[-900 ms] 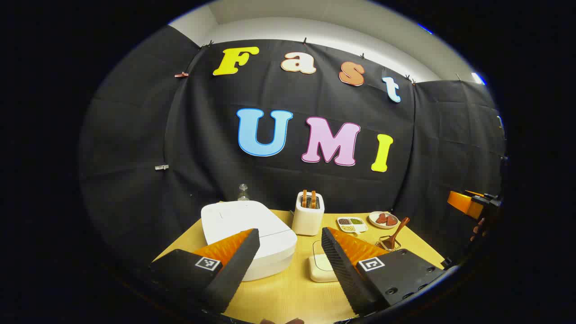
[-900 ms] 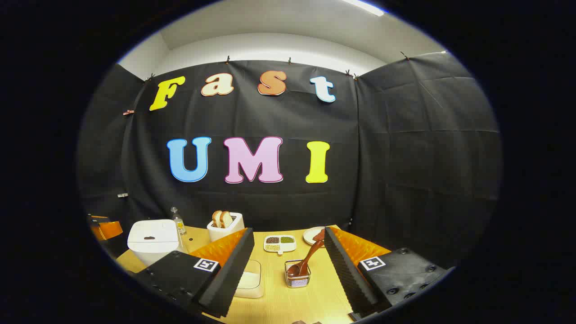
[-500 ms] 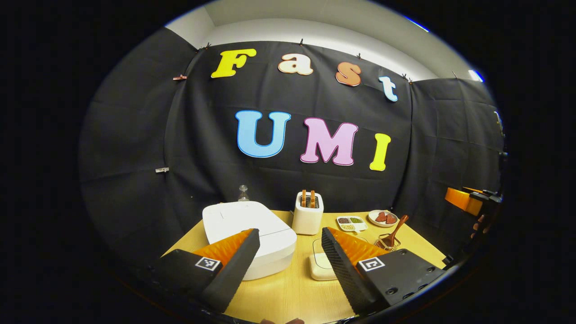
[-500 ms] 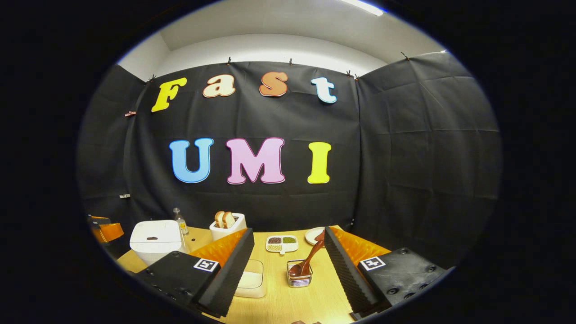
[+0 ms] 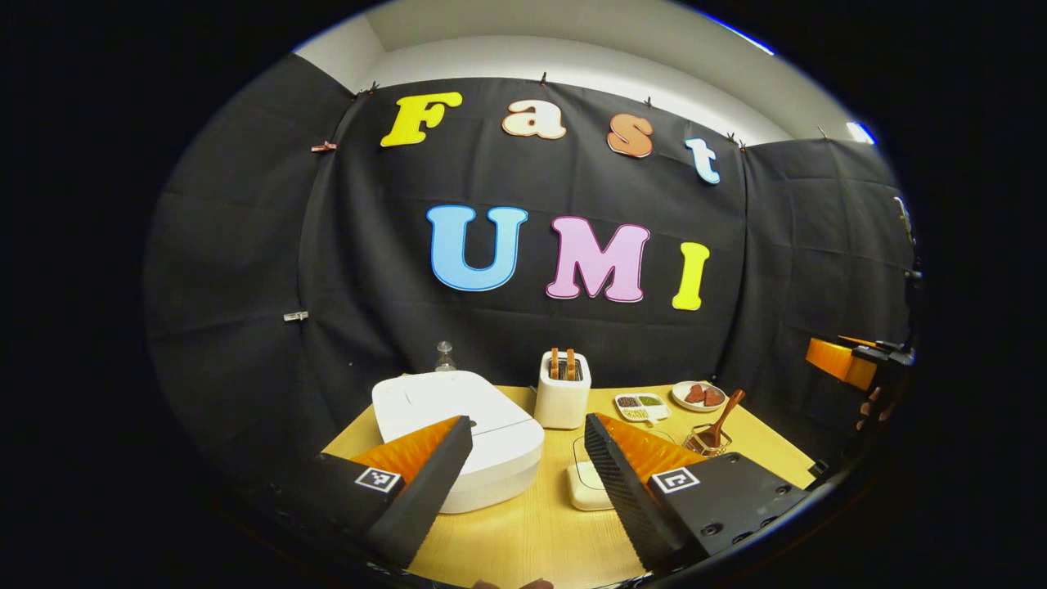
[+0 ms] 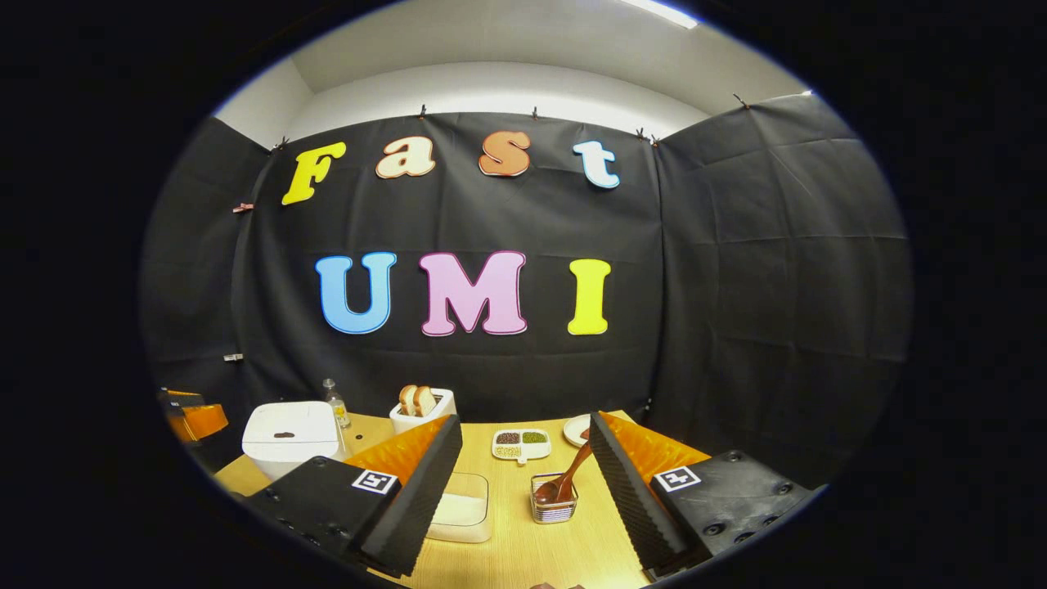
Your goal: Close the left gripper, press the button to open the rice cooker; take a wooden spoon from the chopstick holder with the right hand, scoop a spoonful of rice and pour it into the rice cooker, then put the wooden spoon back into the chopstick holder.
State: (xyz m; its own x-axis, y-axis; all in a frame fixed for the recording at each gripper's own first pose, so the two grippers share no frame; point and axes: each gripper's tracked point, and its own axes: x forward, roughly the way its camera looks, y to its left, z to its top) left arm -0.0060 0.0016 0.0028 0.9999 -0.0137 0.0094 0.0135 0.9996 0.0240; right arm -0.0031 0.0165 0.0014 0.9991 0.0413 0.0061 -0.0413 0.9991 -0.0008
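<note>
Opening step, not yet begun: the left gripper hangs spread, the closed cooker at its 11 o'clock. Next it must pinch shut and press the button. The right gripper is spread too, with the spoon in its holder at 1 o'clock. One cooker, one spoon, one rice box, one toaster.

At lower left of the right gripper view, we see the rice cooker partly hidden behind a finger; its button is too small to tell.
</note>
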